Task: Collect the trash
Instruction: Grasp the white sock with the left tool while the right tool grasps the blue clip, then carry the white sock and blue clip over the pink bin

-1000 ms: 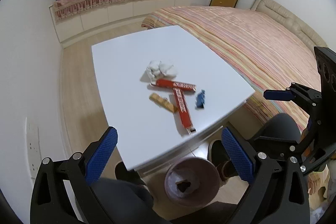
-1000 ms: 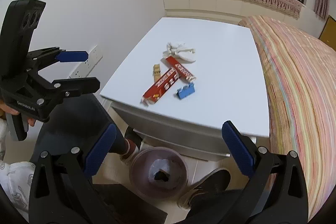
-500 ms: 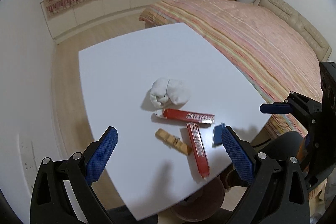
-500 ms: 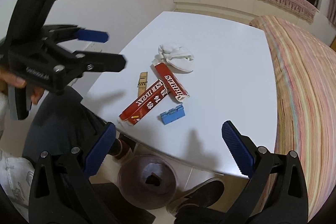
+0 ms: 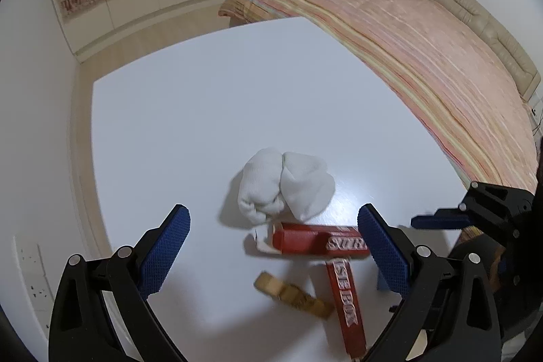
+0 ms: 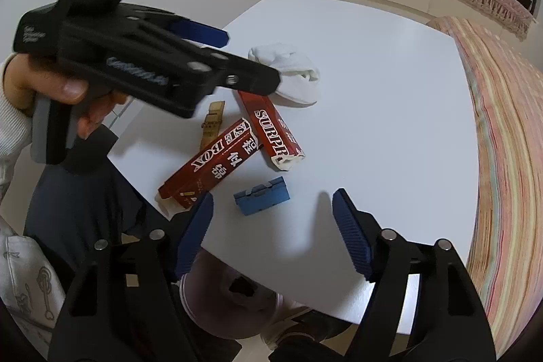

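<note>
- Both of my grippers have closed in on the white bench [image 5: 190,111] over the last second: the litter that sat well ahead now fills the lower half of each view, and the bin has slid from open view to mostly under the bench edge.
- My left gripper [image 5: 273,248] hangs above the pile with its blue-padded jaws spread wide and nothing between them; in the left wrist view the crumpled white tissue wad [image 5: 285,189] sits just beyond the fingertips.
- My right gripper [image 6: 271,226] is likewise wide open and empty, poised at the near bench edge just short of the small blue plastic clip [image 6: 262,195].
- The trash lies in one cluster near the front edge: the wad, two long red cardboard cartons [image 6: 237,141] crossed and touching, a tan wooden clothespin [image 6: 212,124] beside them, and the clip slightly apart.
- The round pinkish waste bin [image 6: 234,304] stands on the floor below that edge, something dark already in it.
- I judge the wad light, soft and compressible, best pinched across its middle.
- The cartons look empty, light and easily crushed; I would take one across its narrow width near mid-length, where it clears its neighbour.
- The clip is small and rigid and could skid on the smooth top.
</note>
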The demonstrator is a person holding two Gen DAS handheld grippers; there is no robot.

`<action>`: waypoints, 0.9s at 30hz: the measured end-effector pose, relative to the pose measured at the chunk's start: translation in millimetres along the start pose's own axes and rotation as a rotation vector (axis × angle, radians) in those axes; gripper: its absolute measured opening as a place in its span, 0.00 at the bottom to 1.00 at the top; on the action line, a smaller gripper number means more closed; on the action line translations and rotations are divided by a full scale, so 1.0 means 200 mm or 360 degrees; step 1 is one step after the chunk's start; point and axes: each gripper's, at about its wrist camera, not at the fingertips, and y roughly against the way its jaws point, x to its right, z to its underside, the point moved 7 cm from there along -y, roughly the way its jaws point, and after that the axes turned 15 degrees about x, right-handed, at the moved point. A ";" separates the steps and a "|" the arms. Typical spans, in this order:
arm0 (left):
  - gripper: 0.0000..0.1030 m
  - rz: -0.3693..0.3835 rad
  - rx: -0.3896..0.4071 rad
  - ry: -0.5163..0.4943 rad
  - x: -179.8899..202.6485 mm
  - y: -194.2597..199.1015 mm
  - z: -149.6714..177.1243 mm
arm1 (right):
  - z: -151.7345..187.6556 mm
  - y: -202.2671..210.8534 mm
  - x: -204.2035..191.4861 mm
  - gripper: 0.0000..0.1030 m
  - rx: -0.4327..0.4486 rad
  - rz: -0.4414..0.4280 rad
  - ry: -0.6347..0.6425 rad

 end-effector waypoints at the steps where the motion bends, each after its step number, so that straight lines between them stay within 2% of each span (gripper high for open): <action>1: 0.92 -0.0001 -0.0005 -0.0003 0.00 -0.02 0.00 | 0.00 -0.01 0.00 0.66 -0.0004 -0.0008 0.0006; 4: 0.91 -0.0007 -0.0009 -0.0003 -0.01 -0.06 0.00 | 0.00 -0.02 -0.01 0.61 0.0006 -0.0020 0.0037; 7: 0.75 -0.0008 -0.0019 -0.0010 -0.01 -0.08 0.00 | -0.01 -0.02 0.01 0.54 0.0014 -0.0019 0.0041; 9: 0.64 -0.0002 -0.0028 -0.0017 -0.01 -0.09 0.01 | -0.01 -0.03 0.01 0.43 0.0016 -0.0015 0.0049; 11: 0.48 -0.0004 -0.0030 -0.0033 -0.01 -0.09 0.00 | -0.02 -0.03 0.02 0.34 0.0016 -0.0012 0.0050; 14: 0.36 0.0005 -0.0022 -0.0048 -0.01 -0.09 0.00 | -0.02 -0.03 0.02 0.33 0.0015 -0.0016 0.0035; 17: 0.31 0.0008 -0.0002 -0.0054 -0.02 -0.08 -0.01 | -0.03 -0.03 0.02 0.32 0.0014 -0.0006 0.0027; 27: 0.25 0.0005 0.0090 -0.0071 -0.01 0.07 -0.05 | -0.07 0.07 0.04 0.31 0.0062 0.0063 -0.0025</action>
